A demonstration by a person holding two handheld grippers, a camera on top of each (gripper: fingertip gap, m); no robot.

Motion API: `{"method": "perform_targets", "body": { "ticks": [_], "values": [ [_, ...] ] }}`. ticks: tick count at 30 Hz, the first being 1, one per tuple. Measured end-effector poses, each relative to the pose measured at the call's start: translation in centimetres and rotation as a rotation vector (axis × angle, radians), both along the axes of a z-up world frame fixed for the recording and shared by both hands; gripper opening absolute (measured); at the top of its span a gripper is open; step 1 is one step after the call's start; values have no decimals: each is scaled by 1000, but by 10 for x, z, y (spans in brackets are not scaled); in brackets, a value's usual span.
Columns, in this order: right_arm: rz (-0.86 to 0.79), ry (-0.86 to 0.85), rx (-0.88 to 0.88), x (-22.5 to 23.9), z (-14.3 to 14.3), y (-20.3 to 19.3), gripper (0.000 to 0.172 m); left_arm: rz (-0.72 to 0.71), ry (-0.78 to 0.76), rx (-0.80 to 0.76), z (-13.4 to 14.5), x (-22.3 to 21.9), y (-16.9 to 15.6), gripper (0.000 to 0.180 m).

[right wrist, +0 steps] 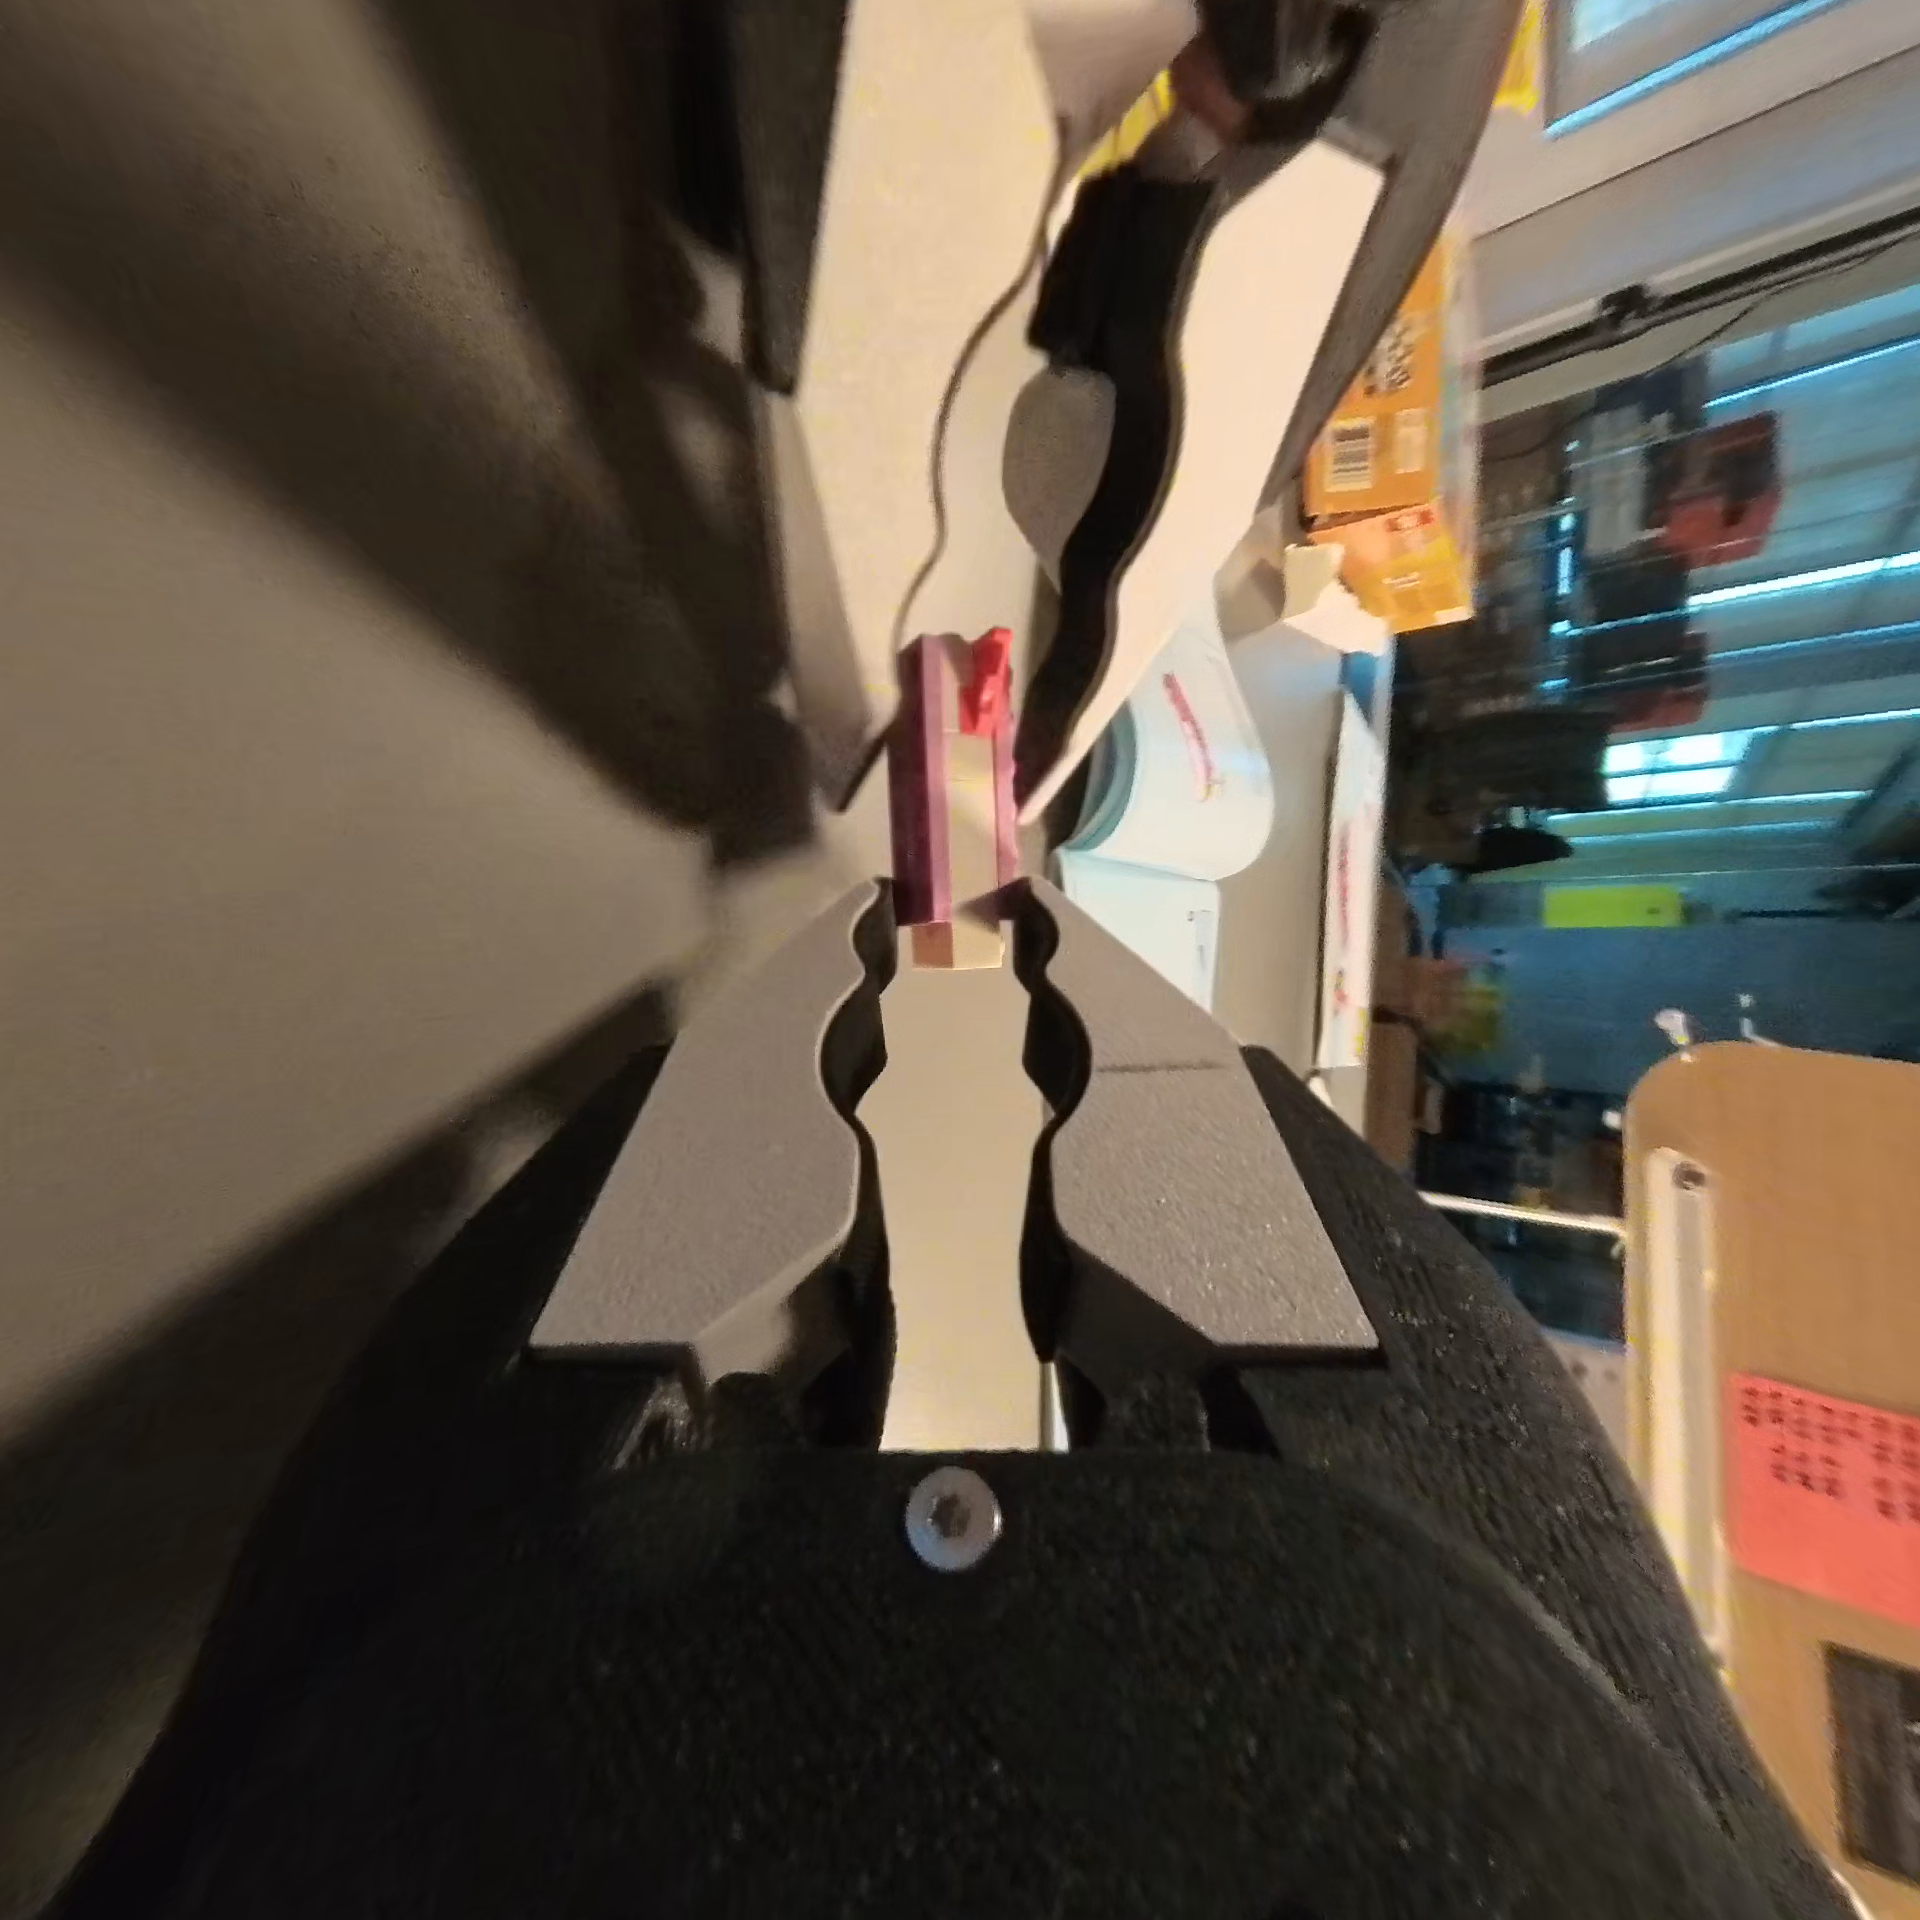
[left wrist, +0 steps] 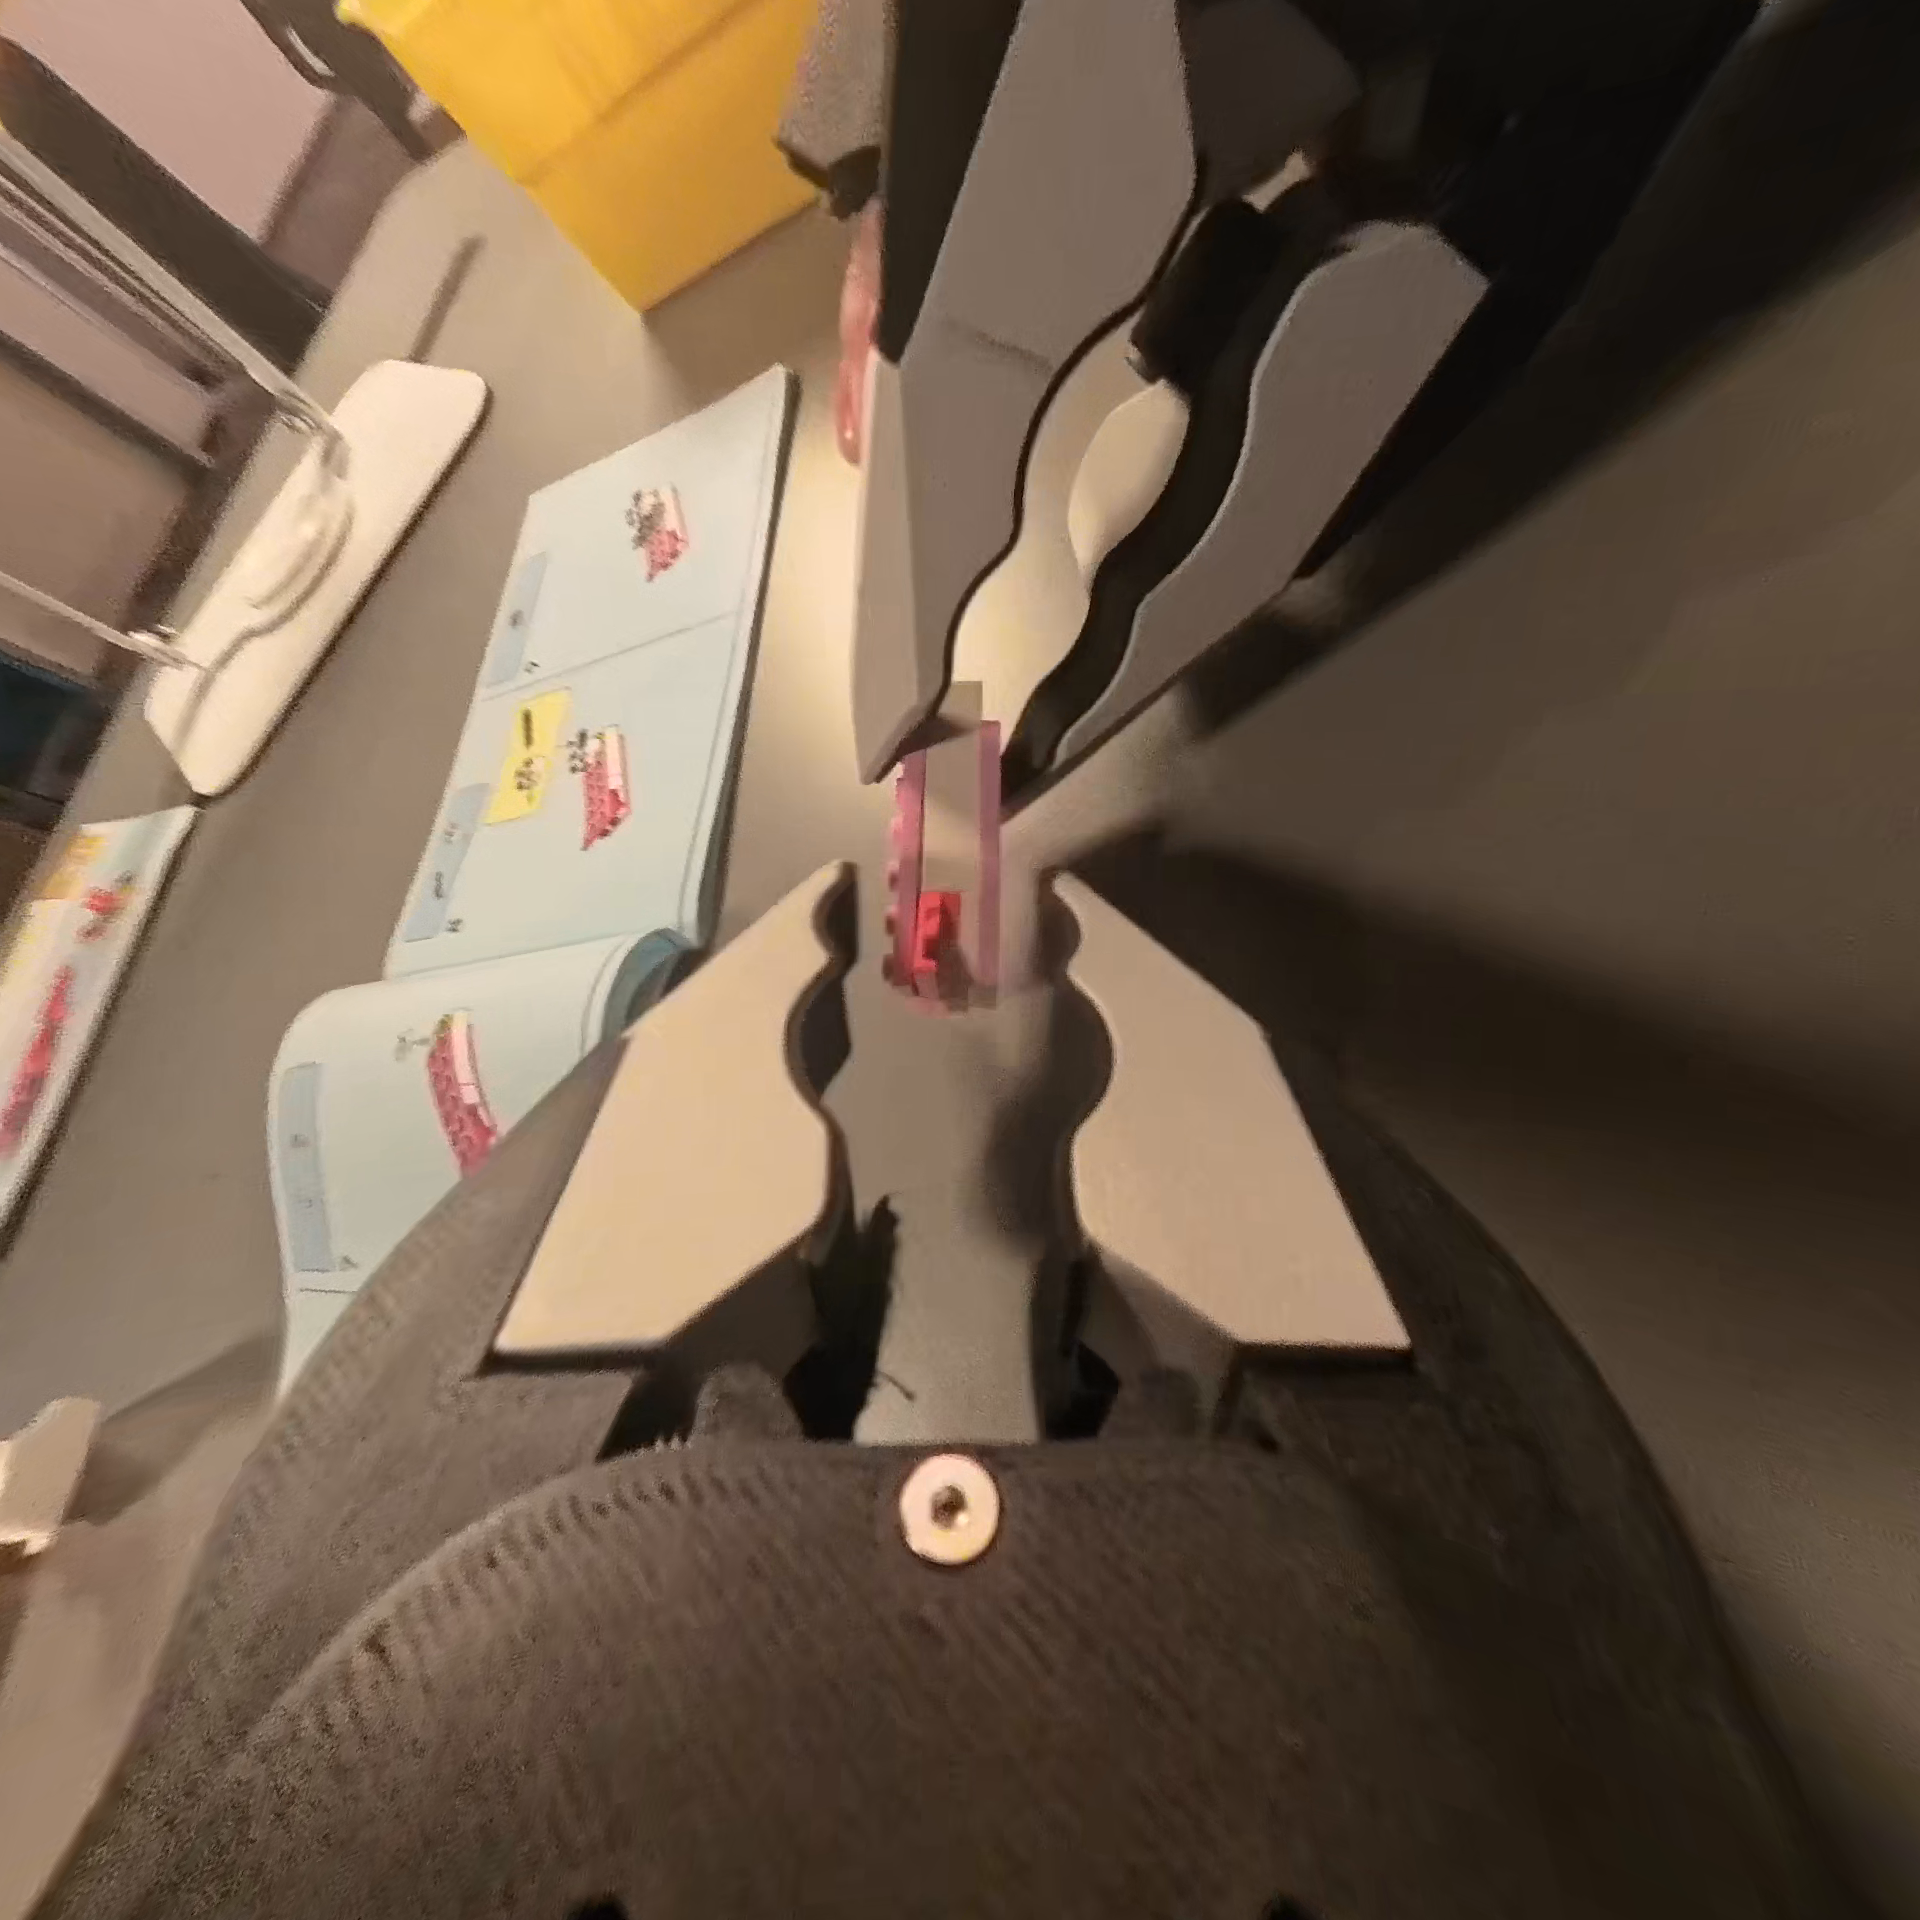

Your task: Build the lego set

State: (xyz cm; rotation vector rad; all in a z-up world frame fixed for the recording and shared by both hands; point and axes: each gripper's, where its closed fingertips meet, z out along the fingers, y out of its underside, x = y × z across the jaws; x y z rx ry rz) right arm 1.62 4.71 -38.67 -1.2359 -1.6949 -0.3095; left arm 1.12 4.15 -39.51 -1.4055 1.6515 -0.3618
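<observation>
On the grey tabletop [left wrist: 1455, 935], the biggest thing beyond your tools is the yellow bin [left wrist: 623, 125] at the far edge, and nearer you the open pale-blue instruction booklet [left wrist: 623, 665] lies flat along the left side, its pages printed with pink building steps. Left of the booklet sits a white rounded pad [left wrist: 312, 571] with a clear glass-like object [left wrist: 156, 364] over it, and another printed sheet [left wrist: 62, 997] shows at the tabletop's left edge. In your right wrist view, cardboard boxes [right wrist: 1766, 1351] and an orange carton [right wrist: 1382, 457] stand off to the right, past the table edge. Your two tools meet tip to tip above the middle of the tabletop. Between them hangs a small brick assembly [left wrist: 940, 862]: two thin pink plates side by side with tan bricks sandwiched between them and a red piece at one end. Your right gripper [right wrist: 948, 914] is clamped on the tan-and-pink end of it, both fingertips [right wrist: 862, 914] pressed against its sides. Your left gripper [left wrist: 951, 904] stands around the red end with its fingers [left wrist: 821, 904] spread wider than the assembly, a dark gap showing on each side, so it grips nothing.
</observation>
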Motion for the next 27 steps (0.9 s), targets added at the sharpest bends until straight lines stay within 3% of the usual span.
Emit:
{"method": "perform_targets", "body": {
  "ticks": [2, 6, 17, 20, 21, 23, 26, 27],
  "values": [
    [-2, 24, 18, -1, 6, 1, 21, -5, -6, 56, 3, 0, 1, 42],
    [-8, 28, 7, 1, 5, 2, 21, -17, 8, 181, 7, -5, 5, 22],
    [-20, 71, 20, -1, 8, 4, 21, -31, 9, 200, 13, -6, 3, 20],
    [4, 79, 40, -8, 7, 2, 35, -21, 34, 255, 12, -6, 6, 19],
    [-4, 57, 52, -8, 6, 3, 24, -25, 40, 278, 11, -5, 5, 19],
    [-9, 22, 108, -6, 8, 5, 20, -10, 16, 309, 15, -3, 5, 19],
    [-11, 34, 229, -4, 23, 9, 19, 12, -147, 133, 30, 2, -1, 25],
    [-16, 42, 304, -2, 32, 11, 19, 11, -198, 23, 34, 3, -3, 47]
  ]
}}
